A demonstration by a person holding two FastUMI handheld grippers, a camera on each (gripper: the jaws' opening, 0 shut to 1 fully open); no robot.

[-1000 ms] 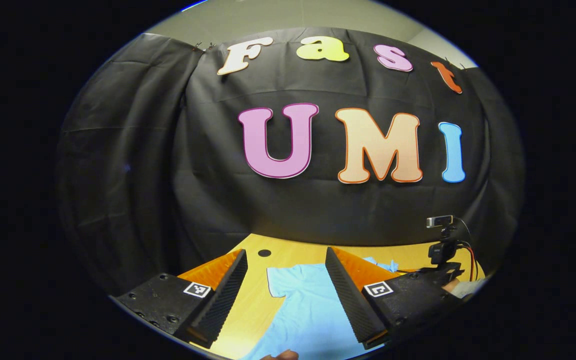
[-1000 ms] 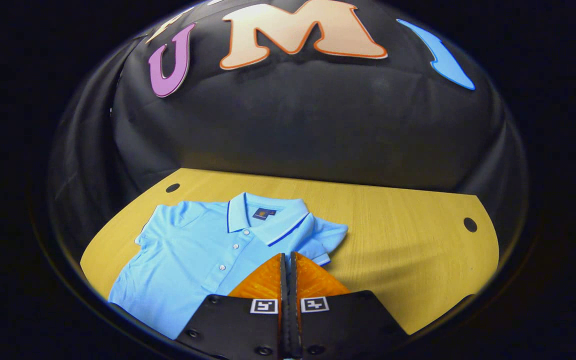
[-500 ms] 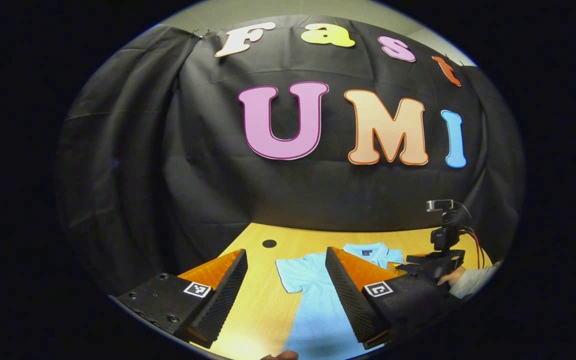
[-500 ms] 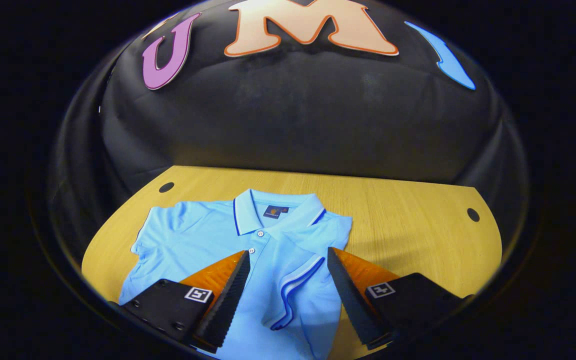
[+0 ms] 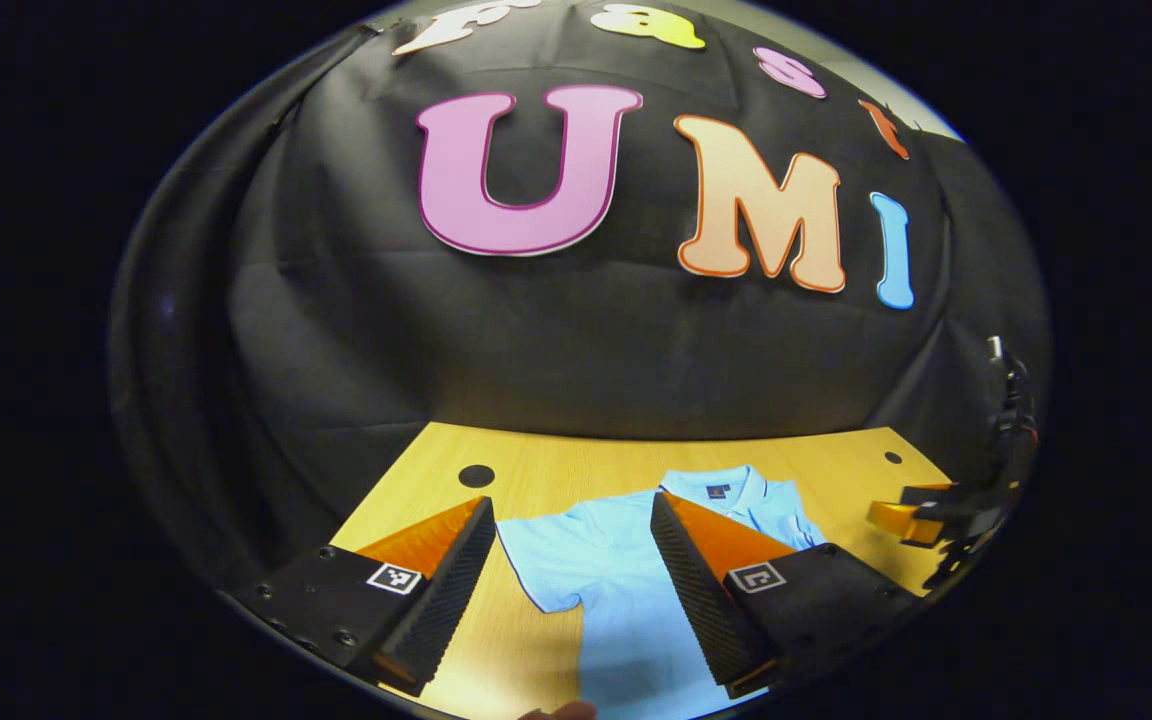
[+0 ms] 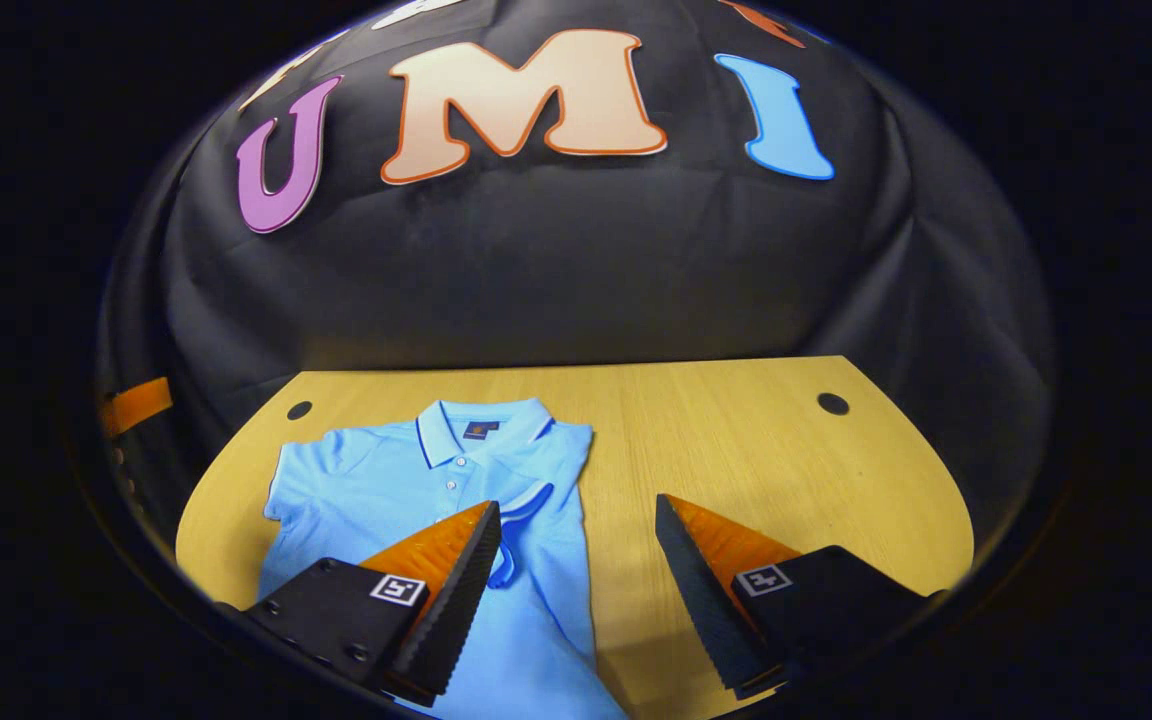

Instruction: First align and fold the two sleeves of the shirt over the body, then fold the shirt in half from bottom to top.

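i see both tongs, left tongs (image 5: 573,540) and right tongs (image 6: 576,545), spread wide, empty, above the blue polo shirt (image 6: 416,490) on the bench (image 6: 736,450); collar label (image 6: 479,430) too small to read.

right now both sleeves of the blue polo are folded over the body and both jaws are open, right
Not quite. In the right gripper view only one sleeve of the blue polo is folded over the body; the other sleeve lies spread out on the table. The rest holds: the left gripper and right gripper both have their jaws open.
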